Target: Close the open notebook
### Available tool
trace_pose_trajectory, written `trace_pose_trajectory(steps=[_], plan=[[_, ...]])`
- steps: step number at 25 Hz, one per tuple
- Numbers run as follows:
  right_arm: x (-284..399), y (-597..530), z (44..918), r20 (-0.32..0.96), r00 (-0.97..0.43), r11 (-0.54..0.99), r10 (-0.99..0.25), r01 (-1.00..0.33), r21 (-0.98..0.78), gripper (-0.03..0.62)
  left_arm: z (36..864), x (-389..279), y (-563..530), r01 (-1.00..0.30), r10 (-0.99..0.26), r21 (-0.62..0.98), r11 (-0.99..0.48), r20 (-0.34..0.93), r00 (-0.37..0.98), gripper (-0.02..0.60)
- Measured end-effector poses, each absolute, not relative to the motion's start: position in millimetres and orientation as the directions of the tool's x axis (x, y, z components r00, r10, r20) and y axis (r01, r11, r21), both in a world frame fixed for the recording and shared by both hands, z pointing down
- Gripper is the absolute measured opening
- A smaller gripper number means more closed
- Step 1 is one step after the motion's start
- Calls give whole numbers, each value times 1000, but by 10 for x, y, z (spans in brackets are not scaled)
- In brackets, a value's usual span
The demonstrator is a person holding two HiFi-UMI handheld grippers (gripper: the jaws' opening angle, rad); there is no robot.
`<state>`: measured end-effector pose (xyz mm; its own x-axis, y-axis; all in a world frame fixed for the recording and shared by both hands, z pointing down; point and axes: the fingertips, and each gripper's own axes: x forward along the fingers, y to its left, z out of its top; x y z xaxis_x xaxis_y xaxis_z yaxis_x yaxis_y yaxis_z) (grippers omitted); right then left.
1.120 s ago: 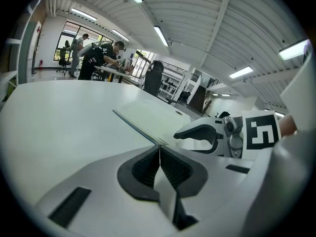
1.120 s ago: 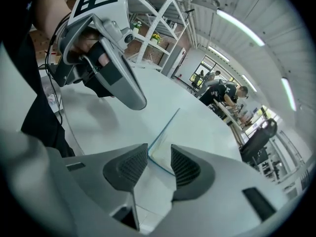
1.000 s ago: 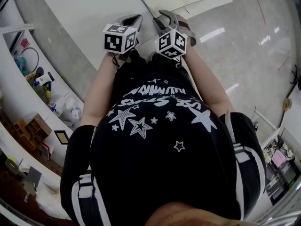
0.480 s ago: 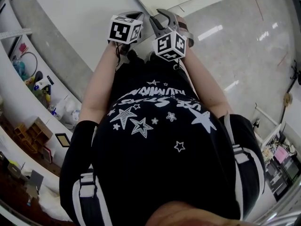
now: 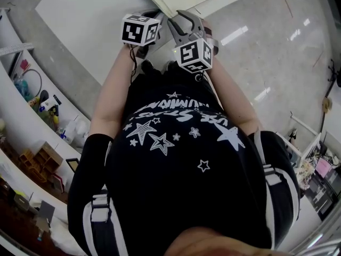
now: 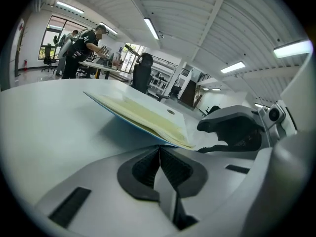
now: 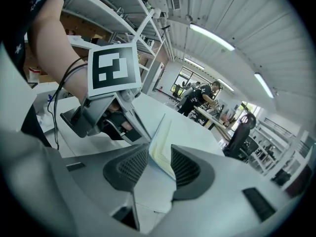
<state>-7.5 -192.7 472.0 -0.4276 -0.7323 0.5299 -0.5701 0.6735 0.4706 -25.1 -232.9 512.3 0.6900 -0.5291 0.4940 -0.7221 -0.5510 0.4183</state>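
A glossy pale floor [image 5: 277, 52] mirrors the strip lights [image 6: 150, 28] of a ribbed white ceiling. A broad white table [image 5: 80, 20] stands on it. Bright windows [image 6: 55, 27] glow behind a person [image 6: 85, 46] at a long desk, with a black office chair [image 6: 143, 70] nearby. White metal shelving [image 7: 113, 11] holds what may be boxes.

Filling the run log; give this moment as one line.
left gripper: jaws shut, empty | right gripper: jaws on notebook edge | notebook: one side raised off table, not closed
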Motion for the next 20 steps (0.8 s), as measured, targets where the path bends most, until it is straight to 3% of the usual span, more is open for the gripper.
trace_pose_trajectory(steps=[20], plan=[[1206, -2504, 4627, 507, -447, 656, -737, -654, 376, 152, 4365, 627, -2900, -702, -589, 380, -602, 382, 712, 12]])
